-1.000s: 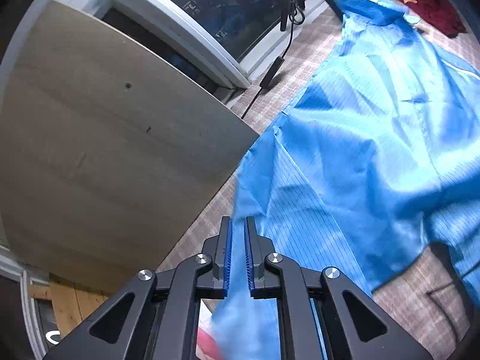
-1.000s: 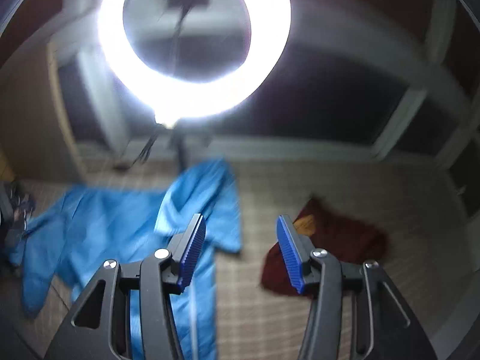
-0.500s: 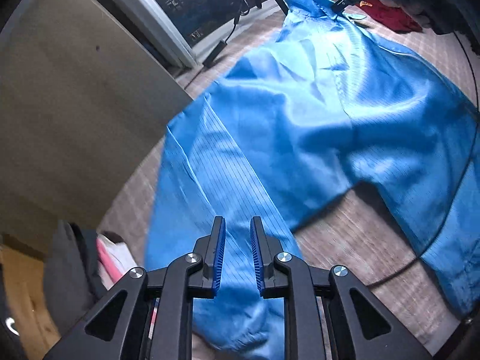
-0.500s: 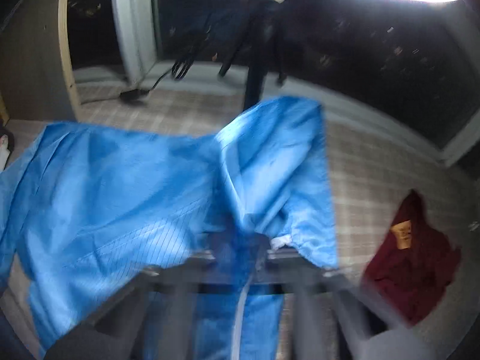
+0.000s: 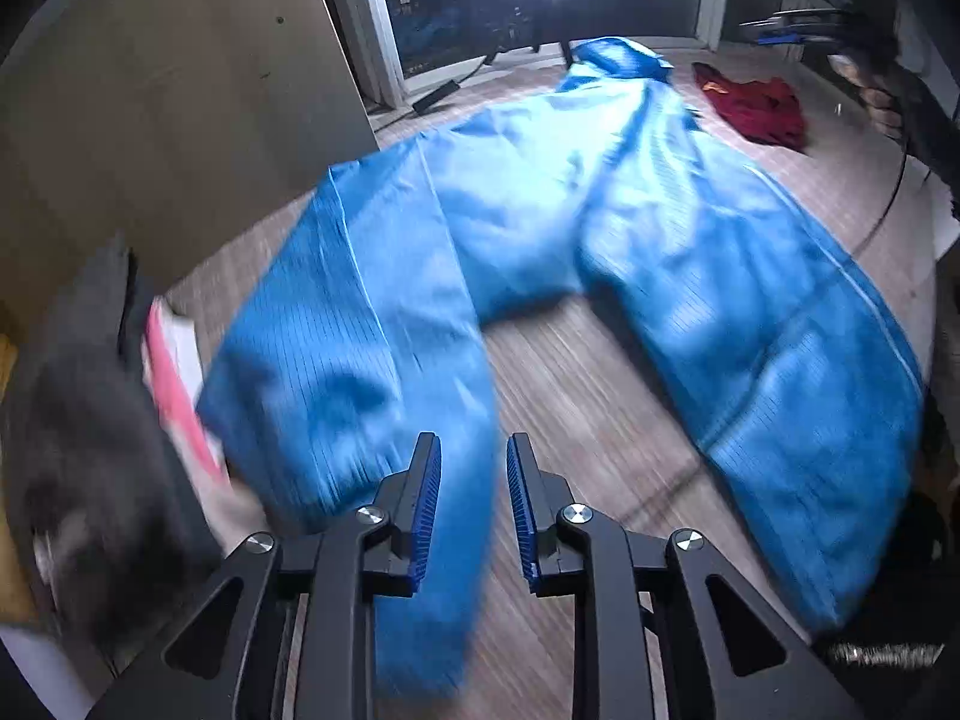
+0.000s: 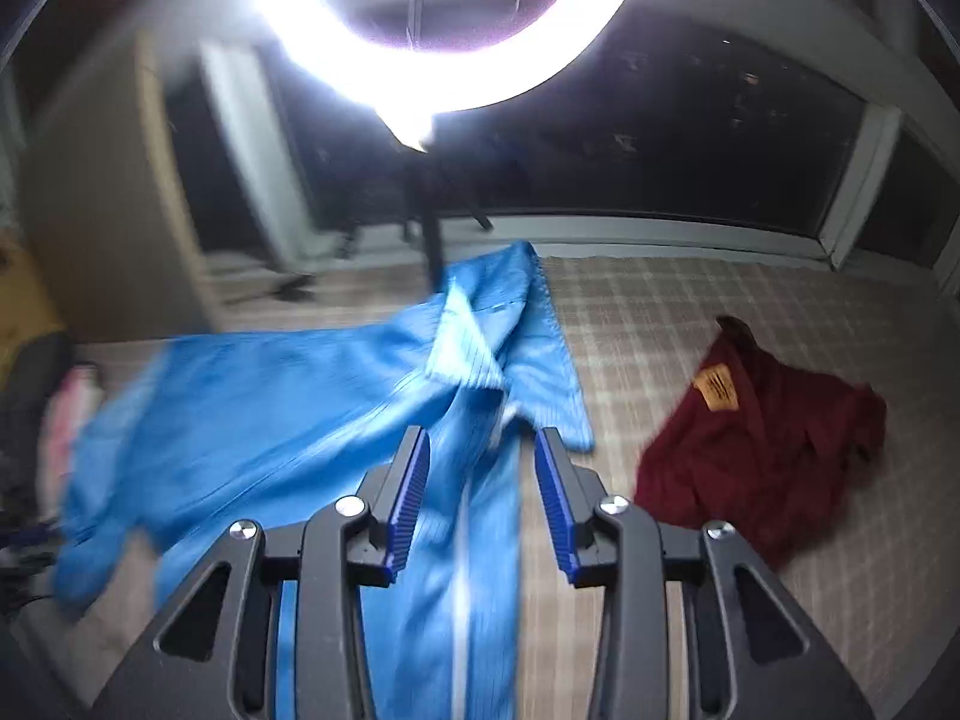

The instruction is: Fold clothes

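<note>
**Blue garment lying spread on the checked mat, both grippers hanging over it with jaws parting**

From the left wrist: the left gripper is pointing down over a sleeve of the blue garment, which is lying spread across the checked mat. Its jaws are opening, with a gap showing between the blue pads; blue cloth is showing in that gap, below the pads, and nothing is being pinched. A pile of dark and pink clothes is lying to the left, touching the sleeve's end. A dark red garment is lying far off beside the blue one's collar end.

From the right wrist: the right gripper is hanging over the blue garment near its collar. Its jaws are opening too, spread apart, with cloth passing beneath and not gripped. The dark red garment is lying crumpled to the right, apart from the blue one. A ring light is glaring overhead.
</note>
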`<control>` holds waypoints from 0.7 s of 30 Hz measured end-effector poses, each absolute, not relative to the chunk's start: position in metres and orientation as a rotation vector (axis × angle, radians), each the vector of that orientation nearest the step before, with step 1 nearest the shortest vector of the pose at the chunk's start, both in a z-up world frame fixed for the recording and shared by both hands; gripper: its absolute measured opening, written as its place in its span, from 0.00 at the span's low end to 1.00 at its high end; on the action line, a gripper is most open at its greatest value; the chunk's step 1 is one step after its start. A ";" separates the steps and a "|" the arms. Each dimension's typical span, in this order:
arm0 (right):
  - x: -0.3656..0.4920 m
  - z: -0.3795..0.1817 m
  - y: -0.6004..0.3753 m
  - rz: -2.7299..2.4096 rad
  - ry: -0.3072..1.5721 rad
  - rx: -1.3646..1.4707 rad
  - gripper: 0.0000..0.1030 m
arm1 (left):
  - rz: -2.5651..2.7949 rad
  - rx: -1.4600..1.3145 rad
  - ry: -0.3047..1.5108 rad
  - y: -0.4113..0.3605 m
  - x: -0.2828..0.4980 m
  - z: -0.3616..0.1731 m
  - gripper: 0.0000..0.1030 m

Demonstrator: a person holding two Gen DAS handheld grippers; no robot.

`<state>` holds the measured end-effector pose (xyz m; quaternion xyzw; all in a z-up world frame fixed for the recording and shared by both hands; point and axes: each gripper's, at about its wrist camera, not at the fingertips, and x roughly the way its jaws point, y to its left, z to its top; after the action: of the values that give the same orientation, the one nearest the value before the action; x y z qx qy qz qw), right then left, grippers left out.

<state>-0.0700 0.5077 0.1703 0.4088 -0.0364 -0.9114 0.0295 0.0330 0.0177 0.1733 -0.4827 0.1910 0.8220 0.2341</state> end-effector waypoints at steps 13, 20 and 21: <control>0.231 0.122 0.524 -2.568 -0.194 1.380 0.35 | 2.143 -1.463 0.280 0.044 0.256 0.136 0.29; 0.288 0.030 0.409 -2.289 -0.108 1.444 0.35 | 2.016 -1.491 0.347 0.129 0.307 0.074 0.29; 0.293 0.028 0.395 -2.266 -0.066 1.435 0.35 | 2.013 -1.497 0.338 0.134 0.309 0.066 0.29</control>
<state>0.2929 0.3948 0.0277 0.5209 -0.0240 -0.8225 0.2270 0.3092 0.1344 0.0662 -0.5642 0.1274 0.7584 0.3004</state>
